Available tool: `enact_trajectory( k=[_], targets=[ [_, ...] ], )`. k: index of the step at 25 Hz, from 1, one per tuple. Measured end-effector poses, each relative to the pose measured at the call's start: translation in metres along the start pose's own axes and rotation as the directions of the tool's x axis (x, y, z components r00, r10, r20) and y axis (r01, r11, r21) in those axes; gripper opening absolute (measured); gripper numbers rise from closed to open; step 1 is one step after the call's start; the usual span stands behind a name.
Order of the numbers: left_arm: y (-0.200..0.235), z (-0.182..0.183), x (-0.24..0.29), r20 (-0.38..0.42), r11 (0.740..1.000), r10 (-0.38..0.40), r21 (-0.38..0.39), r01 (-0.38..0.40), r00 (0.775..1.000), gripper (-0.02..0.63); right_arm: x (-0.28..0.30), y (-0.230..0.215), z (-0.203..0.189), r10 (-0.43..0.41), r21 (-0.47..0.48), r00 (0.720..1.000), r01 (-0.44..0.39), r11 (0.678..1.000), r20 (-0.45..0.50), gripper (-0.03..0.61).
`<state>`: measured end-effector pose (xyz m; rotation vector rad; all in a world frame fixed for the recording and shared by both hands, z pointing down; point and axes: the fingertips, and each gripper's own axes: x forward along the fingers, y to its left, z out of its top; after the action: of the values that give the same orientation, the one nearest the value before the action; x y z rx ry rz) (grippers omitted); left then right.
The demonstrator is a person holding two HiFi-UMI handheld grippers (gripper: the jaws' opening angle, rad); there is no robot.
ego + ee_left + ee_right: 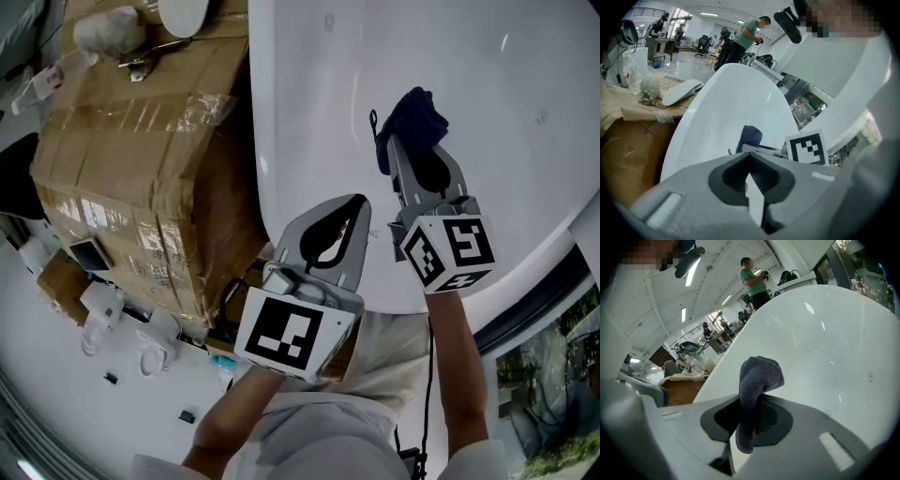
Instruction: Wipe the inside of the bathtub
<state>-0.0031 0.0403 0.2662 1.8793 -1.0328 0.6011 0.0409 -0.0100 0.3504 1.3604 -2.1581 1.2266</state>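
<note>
The right gripper [751, 409] is clamped on a dark blue cloth [757, 379]. The cloth runs up between the two jaws, and its bunched upper end folds over past their tips. In the head view this gripper [417, 155] reaches over the bathtub [497, 103] rim into the basin, with the cloth [412, 114] at its front end over the white inner surface of the tub. I cannot tell whether the cloth is touching that surface or just above it.

The left gripper [750, 157] has its jaws brought together at the tips, and nothing is held between them. In the head view it [354, 208] sits at the near edge of the bathtub, just beside the right gripper and nearer the tub's outer rim, pointing into the basin. Each gripper carries a cube with square markers [448, 251] at its rear, on the person's side of the tub.

The bathtub is smooth, glossy white, and its curved inner wall [825, 357] fills the space beyond the right jaws. Against the tub's outer side stands a large taped cardboard box [141, 159], with a white oval object [187, 14] lying on its top.
</note>
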Motion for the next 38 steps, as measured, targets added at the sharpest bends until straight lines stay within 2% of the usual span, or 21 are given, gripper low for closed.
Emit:
enact_trajectory(
  k=[7, 10, 14, 21, 25, 31, 38],
  targets=[
    [0.020, -0.009, 0.027, -0.004, 0.999, 0.020, -0.028, -0.021, 1.000, -0.002, 0.034, -0.024, -0.011, 0.002, 0.045, 1.000, -0.002, 0.999, -0.005, 0.051],
    [0.032, -0.023, 0.034, -0.033, 0.998, 0.034, -0.043, -0.035, 0.999, -0.002, 0.051, -0.027, -0.020, 0.027, 0.054, 0.999, -0.026, 0.998, -0.019, 0.051],
    [0.040, -0.036, 0.053, -0.058, 0.997, -0.001, -0.079, -0.004, 0.998, -0.003, 0.078, -0.037, -0.031, 0.069, 0.038, 0.996, -0.067, 0.997, -0.049, 0.051],
    [0.049, -0.064, 0.085, -0.100, 1.000, 0.011, -0.028, -0.014, 0.995, -0.003, 0.121, -0.059, -0.039, 0.138, 0.032, 0.987, -0.136, 0.990, -0.083, 0.051],
    [0.053, -0.076, 0.095, -0.117, 0.999, 0.018, -0.034, -0.022, 0.993, -0.003, 0.142, -0.068, -0.052, 0.182, 0.038, 0.976, -0.178, 0.983, -0.123, 0.051],
    [0.067, -0.091, 0.118, -0.137, 0.997, 0.028, -0.071, -0.038, 0.990, -0.003, 0.167, -0.095, -0.068, 0.175, 0.062, 0.974, -0.168, 0.984, -0.142, 0.051],
    [0.084, -0.100, 0.152, -0.151, 0.998, 0.047, -0.041, -0.054, 0.987, -0.003, 0.195, -0.111, -0.090, 0.206, 0.089, 0.966, -0.194, 0.977, -0.155, 0.051]
  ],
)
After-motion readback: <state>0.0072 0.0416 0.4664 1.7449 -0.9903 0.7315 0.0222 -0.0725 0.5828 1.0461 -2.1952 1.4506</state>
